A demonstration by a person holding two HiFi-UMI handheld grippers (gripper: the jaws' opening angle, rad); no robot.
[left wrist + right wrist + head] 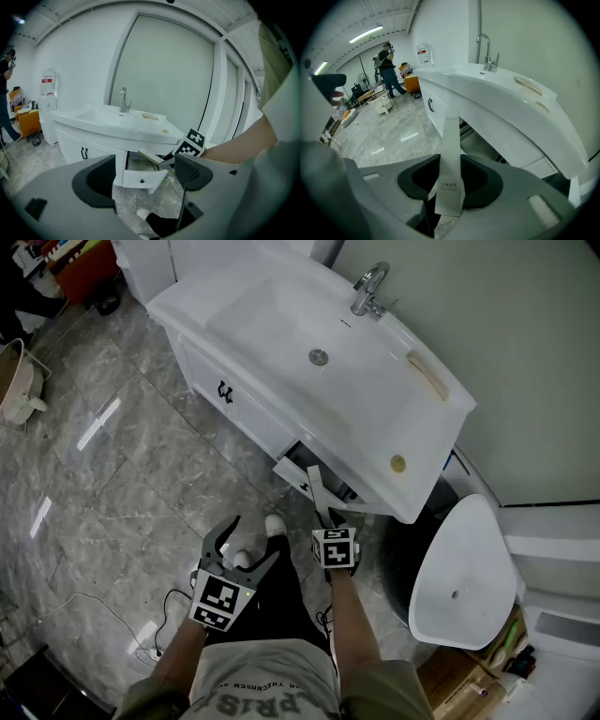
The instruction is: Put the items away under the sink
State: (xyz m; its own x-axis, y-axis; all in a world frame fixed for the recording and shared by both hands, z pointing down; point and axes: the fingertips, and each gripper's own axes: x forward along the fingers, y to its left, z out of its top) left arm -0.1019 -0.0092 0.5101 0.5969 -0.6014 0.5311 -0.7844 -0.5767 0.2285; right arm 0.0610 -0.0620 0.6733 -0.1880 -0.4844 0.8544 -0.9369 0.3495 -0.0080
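Note:
My right gripper [327,518] [450,183] is shut on a long, flat white box [318,489] [451,154], which sticks up and forward from the jaws. In the head view the box's far end is over the open white drawer [302,474] [140,178] under the white sink vanity [281,306]. My left gripper [253,540] [145,177] stands open and holds nothing, to the left of the right one and above the floor. In the left gripper view the box [151,157] is seen tilted at the drawer's mouth, beside the right gripper's marker cube [191,143].
A tan bar [427,377] and a small round thing [398,463] lie on the sink top by the faucet [368,292]. A toilet with a white lid [464,577] stands close on the right. A cable and power strip [150,638] lie on the floor. A person [389,65] stands far off.

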